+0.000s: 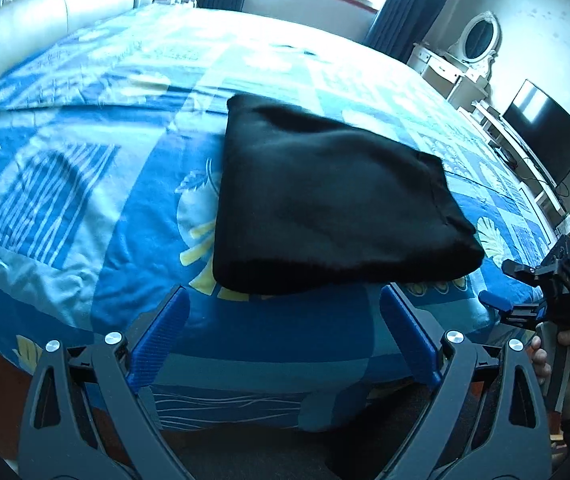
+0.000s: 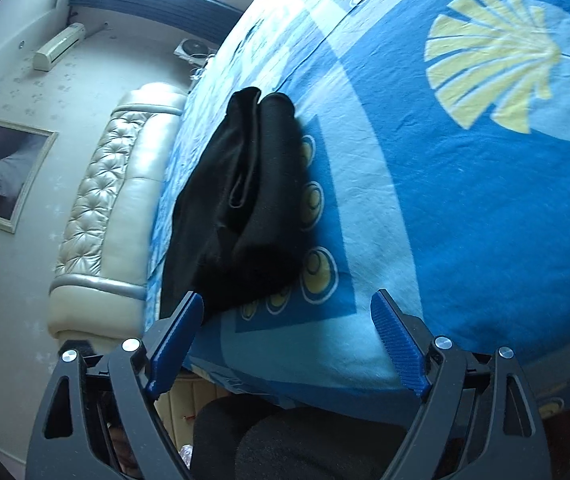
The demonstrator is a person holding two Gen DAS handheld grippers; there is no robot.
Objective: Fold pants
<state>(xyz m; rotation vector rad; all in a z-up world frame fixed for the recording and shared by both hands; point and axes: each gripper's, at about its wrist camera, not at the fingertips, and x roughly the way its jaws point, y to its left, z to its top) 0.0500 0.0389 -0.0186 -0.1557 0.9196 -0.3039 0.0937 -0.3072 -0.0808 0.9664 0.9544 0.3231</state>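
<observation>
Finishing the fold calls for a clean release and a check of the stack. On the left, the left gripper has its blue pads spread wide with nothing between them, just near of the pants. At centre, the black pants lie as a compact folded bundle on the blue bedspread, near the bed's near edge. In the right wrist view the layered edges show, slightly uneven. On the right, the right gripper also stands spread and empty, its left pad just beside the bundle. Judged complete or nearly so: keep both grippers clear of the cloth; avoid snagging the near edge.
</observation>
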